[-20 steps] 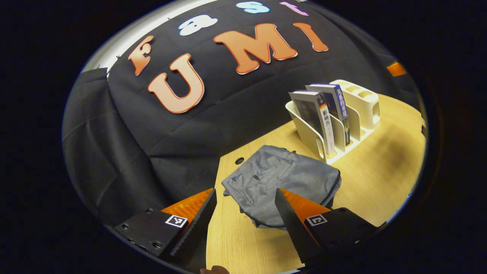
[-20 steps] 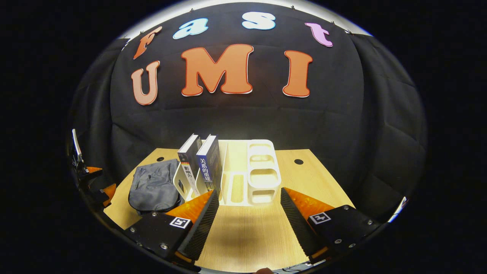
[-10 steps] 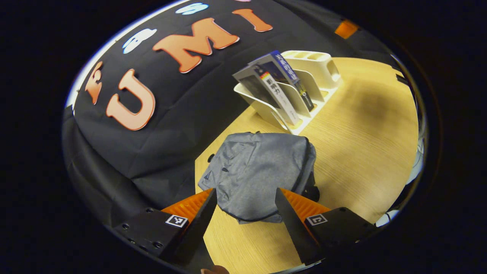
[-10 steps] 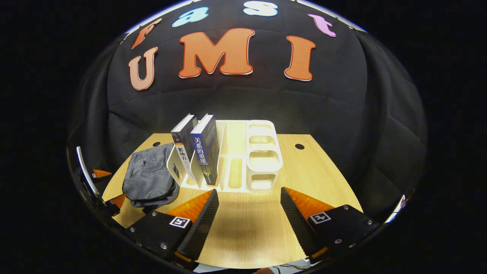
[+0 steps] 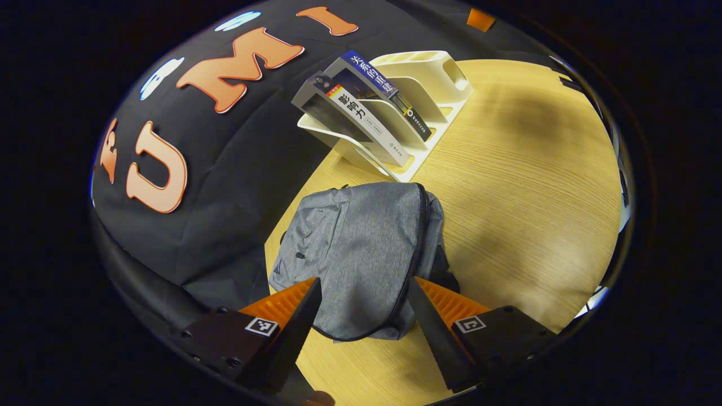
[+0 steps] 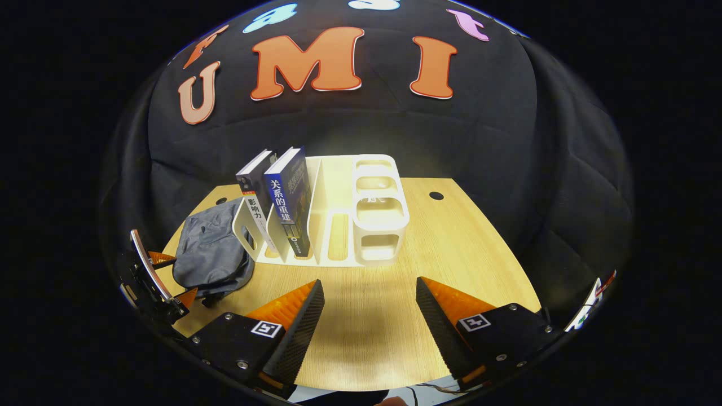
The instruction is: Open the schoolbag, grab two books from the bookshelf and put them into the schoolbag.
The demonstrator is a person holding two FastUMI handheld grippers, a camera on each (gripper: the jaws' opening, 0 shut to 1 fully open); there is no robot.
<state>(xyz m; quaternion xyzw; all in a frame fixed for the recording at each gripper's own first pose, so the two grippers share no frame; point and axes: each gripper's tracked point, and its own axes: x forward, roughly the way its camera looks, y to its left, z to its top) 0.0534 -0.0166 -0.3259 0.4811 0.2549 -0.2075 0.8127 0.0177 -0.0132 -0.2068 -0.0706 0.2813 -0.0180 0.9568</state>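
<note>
Left claw (image 5: 361,316) seemingly nearer the schoolbag (image 5: 361,248) now.

My left gripper (image 5: 361,316) hangs above the table with its jaws spread wide, nothing between them, both fingers (image 5: 293,321) reaching forward and tilted steeply down. In the right gripper view I can see it far off at the left edge (image 6: 161,285), small and partly cut off. My right gripper (image 6: 369,321) is held level and lower, also with the jaws wide apart and nothing gripped; its two fingers (image 6: 296,332) point straight ahead. The two grippers are well apart from each other. The hands holding them are too hidden to describe.
</note>
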